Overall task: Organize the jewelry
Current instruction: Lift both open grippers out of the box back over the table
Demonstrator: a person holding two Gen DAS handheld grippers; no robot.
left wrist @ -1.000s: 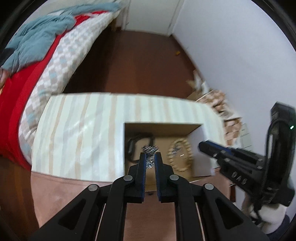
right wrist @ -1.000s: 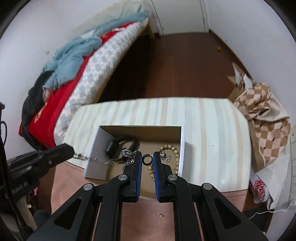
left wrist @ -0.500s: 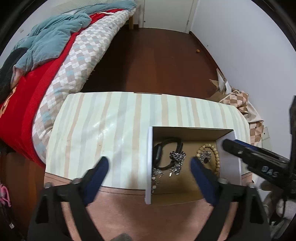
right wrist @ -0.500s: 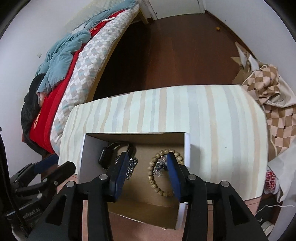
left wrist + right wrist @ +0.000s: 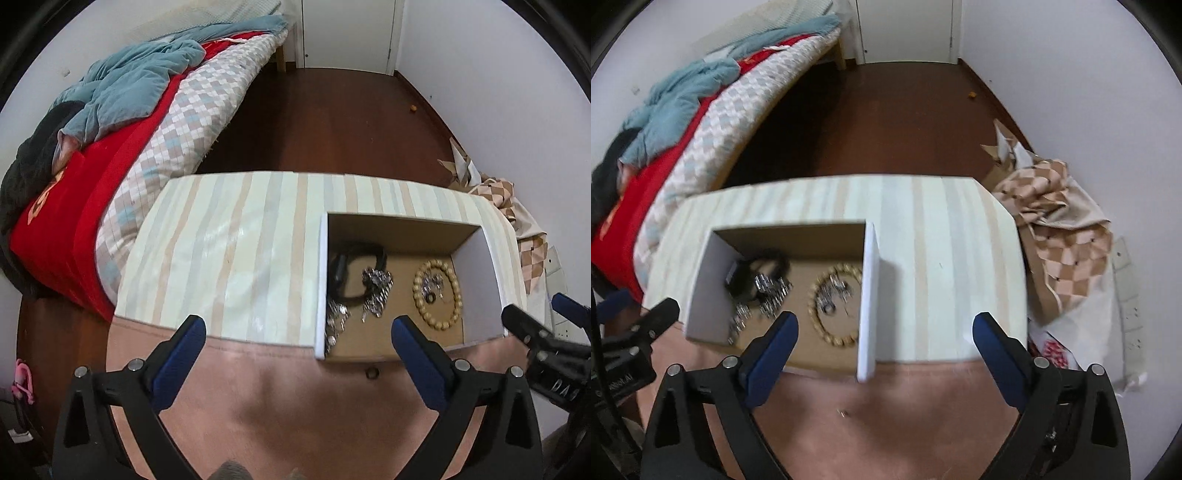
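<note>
Both claws, left (image 5: 297, 334) and right (image 5: 882, 330), pulled back, released wide; silver chain (image 5: 375, 291) and wooden bead bracelet (image 5: 437, 299) now in open cardboard box (image 5: 402, 227) at table's near edge.

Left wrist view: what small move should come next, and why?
Probably lower the left gripper toward the small ring: it lies on the pink surface outside the box, and the gripper is open and empty.
</note>
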